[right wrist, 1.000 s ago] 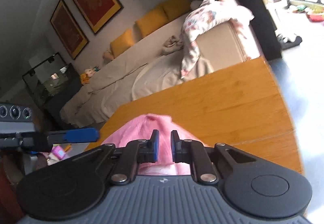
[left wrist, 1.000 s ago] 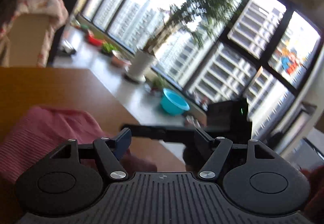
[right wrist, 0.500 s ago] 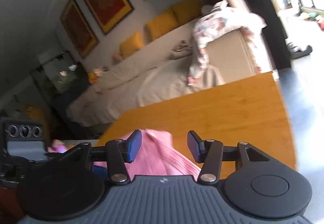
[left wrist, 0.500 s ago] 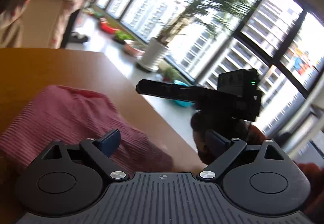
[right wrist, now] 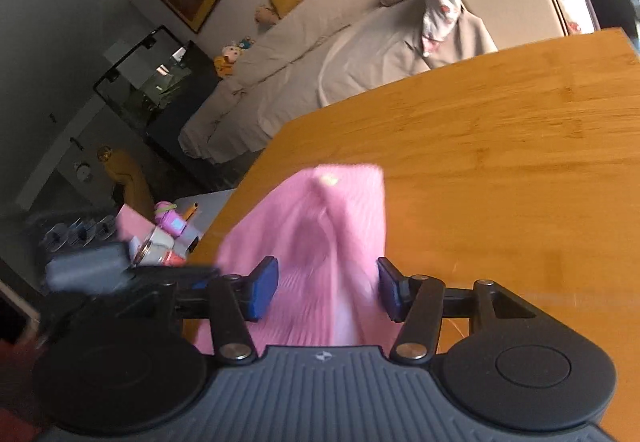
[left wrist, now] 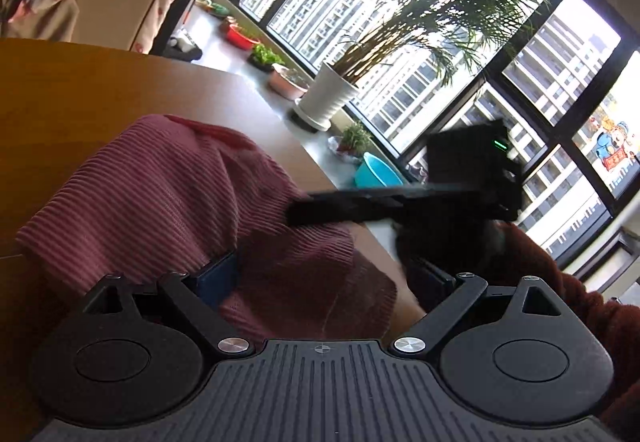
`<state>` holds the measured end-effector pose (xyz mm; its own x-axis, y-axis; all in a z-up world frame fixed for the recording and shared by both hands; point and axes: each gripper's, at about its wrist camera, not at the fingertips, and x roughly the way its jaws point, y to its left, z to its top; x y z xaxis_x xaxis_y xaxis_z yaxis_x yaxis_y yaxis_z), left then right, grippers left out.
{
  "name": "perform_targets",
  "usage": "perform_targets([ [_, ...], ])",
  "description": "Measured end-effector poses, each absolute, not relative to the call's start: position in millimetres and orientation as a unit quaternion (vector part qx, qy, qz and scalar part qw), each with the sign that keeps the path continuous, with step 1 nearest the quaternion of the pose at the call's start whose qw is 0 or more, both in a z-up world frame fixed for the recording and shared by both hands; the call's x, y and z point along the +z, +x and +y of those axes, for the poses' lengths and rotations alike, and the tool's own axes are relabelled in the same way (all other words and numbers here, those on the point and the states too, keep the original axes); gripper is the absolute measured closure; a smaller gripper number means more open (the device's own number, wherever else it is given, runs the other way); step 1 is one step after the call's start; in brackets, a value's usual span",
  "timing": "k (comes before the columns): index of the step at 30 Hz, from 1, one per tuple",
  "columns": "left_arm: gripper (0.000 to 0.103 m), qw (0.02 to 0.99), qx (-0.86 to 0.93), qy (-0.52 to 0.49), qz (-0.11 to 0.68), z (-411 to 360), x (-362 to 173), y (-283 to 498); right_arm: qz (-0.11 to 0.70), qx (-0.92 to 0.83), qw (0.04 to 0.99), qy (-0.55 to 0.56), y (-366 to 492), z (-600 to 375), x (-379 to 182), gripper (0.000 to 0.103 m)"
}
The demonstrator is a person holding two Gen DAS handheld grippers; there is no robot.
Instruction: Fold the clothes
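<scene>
The pink ribbed garment [right wrist: 320,242] lies folded on the wooden counter [right wrist: 500,146], its long axis running away from the right gripper [right wrist: 326,292] toward the far edge. Beyond the counter stand a draped sofa [right wrist: 320,54] and, in the left view, tall windows [left wrist: 400,22] with a potted palm [left wrist: 328,98]. The right gripper's fingers have just been opening and stand half apart, straddling the cloth without pressing it. The left gripper [left wrist: 326,276] is spread wide above the garment, gripping nothing.
</scene>
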<state>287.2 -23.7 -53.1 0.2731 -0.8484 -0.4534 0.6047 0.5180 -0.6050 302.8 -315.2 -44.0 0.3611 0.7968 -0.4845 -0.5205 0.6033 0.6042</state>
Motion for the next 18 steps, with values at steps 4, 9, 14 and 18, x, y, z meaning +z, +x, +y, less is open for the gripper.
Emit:
perform_targets([
  [4, 0.008, 0.779, -0.468, -0.168, 0.382, -20, -56, 287, 0.369, 0.408, 0.815, 0.181, 273, -333, -30, 0.049],
  [9, 0.008, 0.779, -0.467, -0.173, 0.381, -17, -58, 286, 0.318, 0.425, 0.791, 0.305, 253, -365, -24, 0.049],
  [14, 0.008, 0.779, -0.467, -0.172, 0.381, -15, -59, 287, 0.307, 0.346, 0.822, 0.332, 237, -388, -37, 0.047],
  [18, 0.008, 0.78, -0.465, -0.17, 0.382, -16, -60, 287, 0.308, 0.309, 0.846, 0.306, 229, -391, -44, 0.047],
])
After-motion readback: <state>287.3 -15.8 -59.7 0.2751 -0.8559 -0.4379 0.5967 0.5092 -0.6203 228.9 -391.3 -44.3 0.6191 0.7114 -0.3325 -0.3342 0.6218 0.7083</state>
